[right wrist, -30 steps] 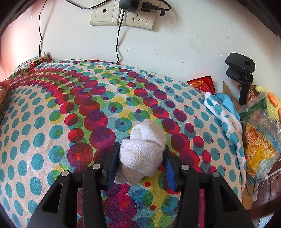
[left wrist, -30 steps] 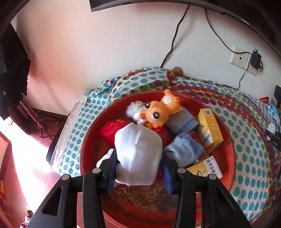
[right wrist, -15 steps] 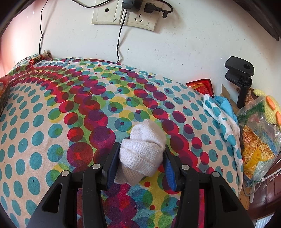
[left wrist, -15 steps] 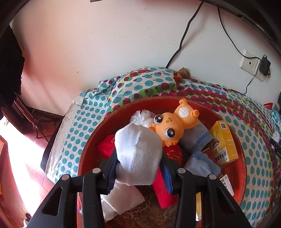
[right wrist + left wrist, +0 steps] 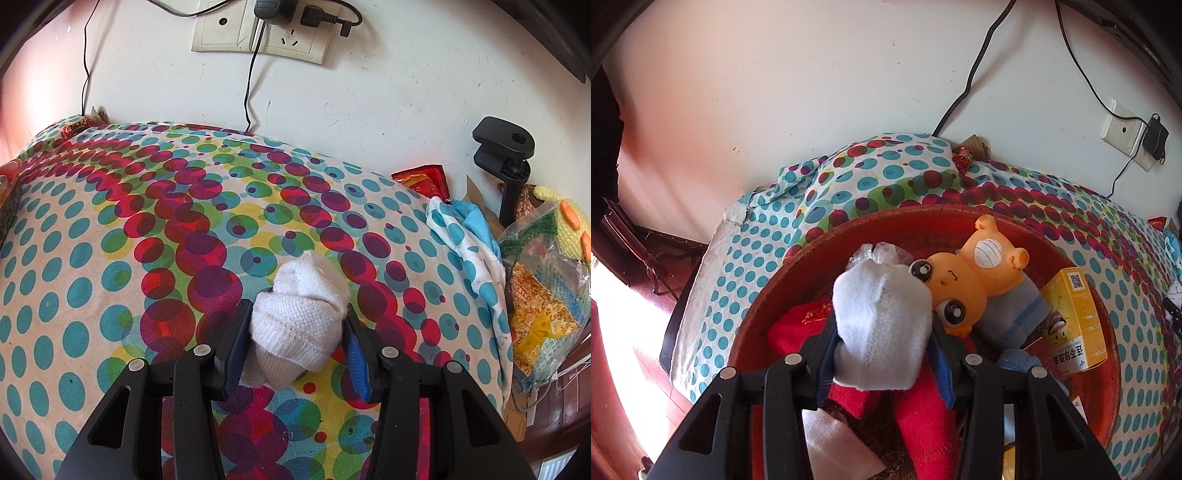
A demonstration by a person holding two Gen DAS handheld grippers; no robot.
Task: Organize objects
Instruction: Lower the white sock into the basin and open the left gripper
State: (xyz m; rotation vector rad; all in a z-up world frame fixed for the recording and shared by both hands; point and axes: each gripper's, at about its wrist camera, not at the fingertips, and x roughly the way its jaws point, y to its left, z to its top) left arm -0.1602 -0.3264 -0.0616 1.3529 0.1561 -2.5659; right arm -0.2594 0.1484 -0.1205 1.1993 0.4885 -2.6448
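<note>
My left gripper point(image 5: 882, 343) is shut on a white sock point(image 5: 882, 325) and holds it above a round red tray point(image 5: 816, 254). The tray holds an orange toy animal point(image 5: 979, 280), red socks point(image 5: 798, 328), grey-blue socks point(image 5: 1019, 314), a yellow box point(image 5: 1075, 317) and a clear plastic bag point(image 5: 875, 253). My right gripper point(image 5: 295, 339) is shut on a rolled white sock point(image 5: 299, 325) just above the dotted cloth point(image 5: 110, 258).
The wall with sockets point(image 5: 258, 29) and cables stands close behind the table. At the right edge lie a red packet point(image 5: 424, 179), a bunched cloth point(image 5: 465, 236), a black clamp point(image 5: 506, 155) and a bag of toys point(image 5: 543, 288). The left table edge point(image 5: 701, 288) drops to the floor.
The left gripper has moved left and forward over the tray with its white sock, so the toy now sits to the right. The right gripper has barely moved.
</note>
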